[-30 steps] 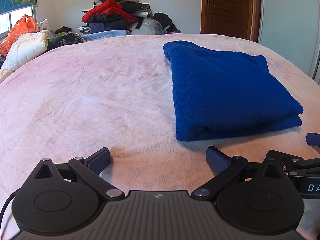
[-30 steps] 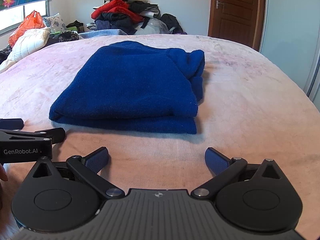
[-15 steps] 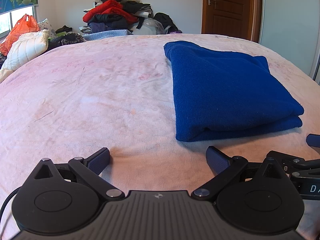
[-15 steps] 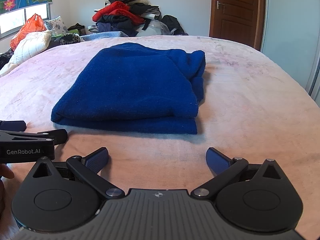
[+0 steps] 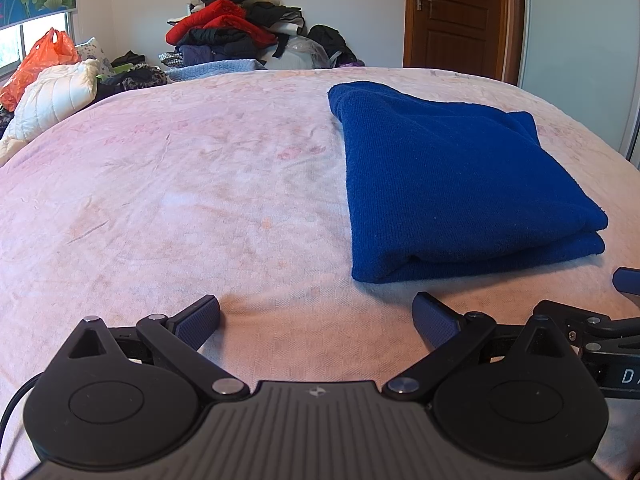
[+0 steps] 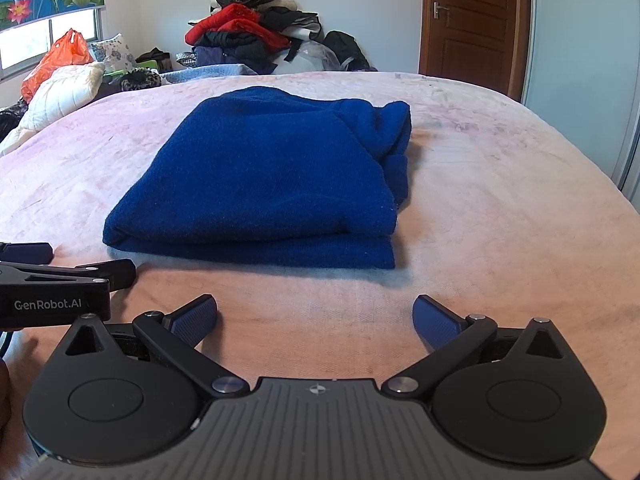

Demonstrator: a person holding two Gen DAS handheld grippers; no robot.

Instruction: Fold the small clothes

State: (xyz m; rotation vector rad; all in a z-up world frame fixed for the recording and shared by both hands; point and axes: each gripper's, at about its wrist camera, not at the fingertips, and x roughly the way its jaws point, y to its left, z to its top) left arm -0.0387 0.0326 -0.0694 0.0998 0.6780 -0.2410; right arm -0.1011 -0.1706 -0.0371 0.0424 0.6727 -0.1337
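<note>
A dark blue garment (image 5: 448,184) lies folded into a thick rectangle on the pink bed cover (image 5: 180,200); it also shows in the right wrist view (image 6: 272,184), with a bunched part at its far right corner. My left gripper (image 5: 316,314) is open and empty, just short of the garment's near left corner. My right gripper (image 6: 316,314) is open and empty, a little in front of the garment's near edge. Each gripper shows at the side of the other's view.
A pile of red and dark clothes (image 5: 236,36) is heaped at the far side of the bed. A white quilted pillow (image 5: 52,96) and an orange plastic bag (image 5: 40,60) lie at the far left. A brown door (image 5: 456,12) stands at the back right.
Both grippers have drawn back very slightly from the garment. The garment has not moved.
</note>
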